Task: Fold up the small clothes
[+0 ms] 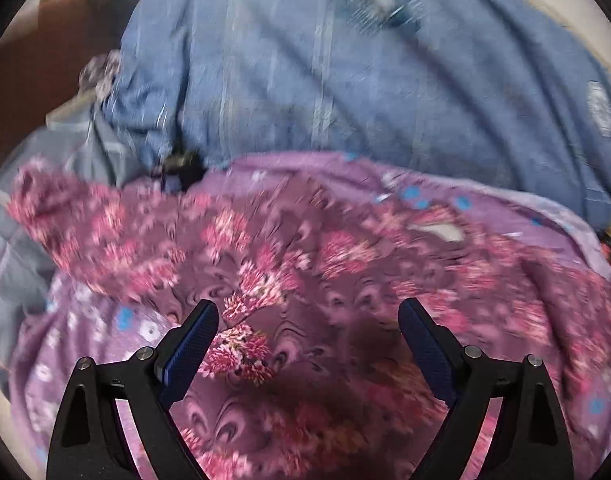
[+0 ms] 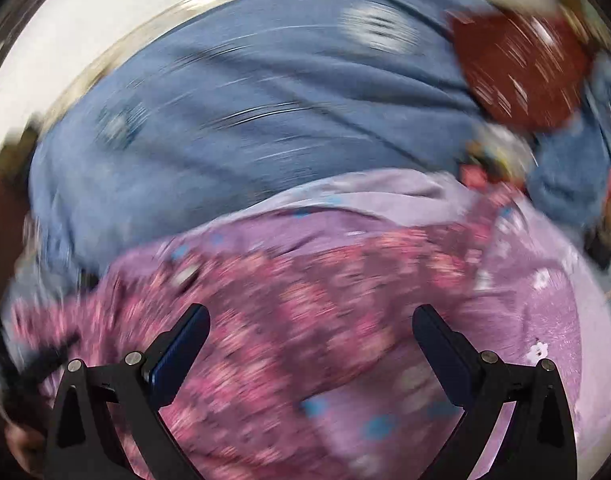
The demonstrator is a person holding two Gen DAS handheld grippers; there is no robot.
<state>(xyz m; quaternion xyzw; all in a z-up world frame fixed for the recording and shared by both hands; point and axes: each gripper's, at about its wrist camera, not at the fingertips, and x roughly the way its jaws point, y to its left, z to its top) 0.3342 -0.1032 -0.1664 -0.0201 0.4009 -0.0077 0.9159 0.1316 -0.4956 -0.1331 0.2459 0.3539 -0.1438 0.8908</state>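
A purple garment with pink flower print (image 1: 305, 264) lies rumpled on a lilac cloth with small blue and white flowers (image 1: 85, 332). My left gripper (image 1: 308, 312) is open just above the printed garment, its fingers apart and holding nothing. In the right wrist view the same printed garment (image 2: 289, 312) lies below my right gripper (image 2: 311, 320), which is open and empty; that view is blurred by motion. The lilac cloth (image 2: 545, 312) spreads to the right there.
A blue bedsheet (image 1: 345, 80) with pale stripes covers the surface beyond the clothes, also in the right wrist view (image 2: 265, 120). A dark red cloth (image 2: 517, 76) lies at the far right. A small dark object (image 1: 181, 164) sits at the garment's far left edge.
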